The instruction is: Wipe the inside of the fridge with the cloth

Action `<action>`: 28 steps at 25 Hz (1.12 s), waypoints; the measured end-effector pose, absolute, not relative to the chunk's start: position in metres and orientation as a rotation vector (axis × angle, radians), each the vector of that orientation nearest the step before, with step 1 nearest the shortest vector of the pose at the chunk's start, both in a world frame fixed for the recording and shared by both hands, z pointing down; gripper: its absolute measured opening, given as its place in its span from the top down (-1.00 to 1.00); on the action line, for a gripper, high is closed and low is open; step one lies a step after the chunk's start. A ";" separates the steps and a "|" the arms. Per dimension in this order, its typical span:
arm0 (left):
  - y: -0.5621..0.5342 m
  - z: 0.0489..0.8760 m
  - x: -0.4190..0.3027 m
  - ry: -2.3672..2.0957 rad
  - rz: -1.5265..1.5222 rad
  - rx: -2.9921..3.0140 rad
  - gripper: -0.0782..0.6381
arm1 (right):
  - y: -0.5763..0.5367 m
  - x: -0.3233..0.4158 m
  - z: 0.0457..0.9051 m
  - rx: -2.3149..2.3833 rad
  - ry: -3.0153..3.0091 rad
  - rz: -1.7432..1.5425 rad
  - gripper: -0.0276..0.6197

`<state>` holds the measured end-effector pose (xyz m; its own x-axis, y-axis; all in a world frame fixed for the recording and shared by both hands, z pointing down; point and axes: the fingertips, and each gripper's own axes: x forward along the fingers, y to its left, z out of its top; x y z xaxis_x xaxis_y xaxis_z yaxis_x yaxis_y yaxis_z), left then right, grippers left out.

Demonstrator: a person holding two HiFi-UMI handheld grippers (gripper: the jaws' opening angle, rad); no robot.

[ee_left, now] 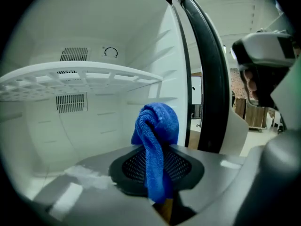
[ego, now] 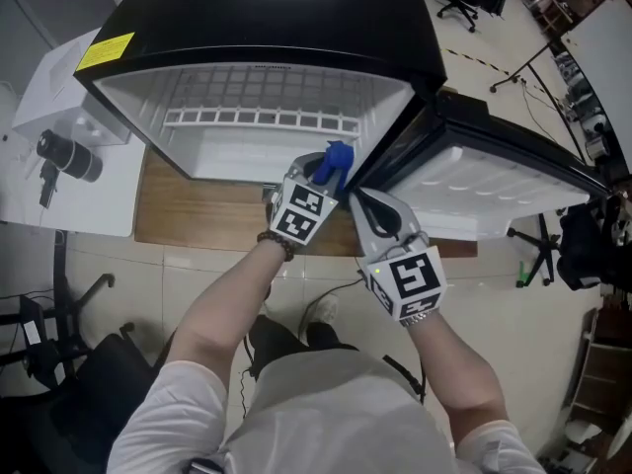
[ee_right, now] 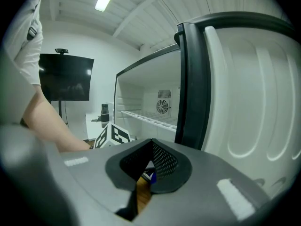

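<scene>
With the right gripper shut empty by the door, the nearer left gripper clamps the cloth, whose bunched end stands upright at the fridge mouth, shelf and back wall ahead.

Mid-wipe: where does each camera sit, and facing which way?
Head view: on the head, steeply down at the open fridge; forearms, left gripper, right gripper.
Left gripper view: on that gripper, into the fridge; its jaws pinching the blue cloth.
Right gripper view: on that gripper, toward the fridge beside the door; shut jaws, left forearm.
Shared: all three show the white shelf.
</scene>
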<state>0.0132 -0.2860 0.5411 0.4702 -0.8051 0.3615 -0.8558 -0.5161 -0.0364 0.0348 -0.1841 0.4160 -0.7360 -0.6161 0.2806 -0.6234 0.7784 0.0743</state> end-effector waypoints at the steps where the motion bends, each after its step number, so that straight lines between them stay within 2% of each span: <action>1: -0.290 0.541 0.013 -1.468 0.504 2.557 0.56 | -0.184 0.034 0.417 0.946 -2.688 0.033 0.91; 28: -0.384 0.563 -0.007 -1.672 0.428 2.438 0.58 | -0.190 0.011 0.404 0.745 -2.815 -0.015 0.91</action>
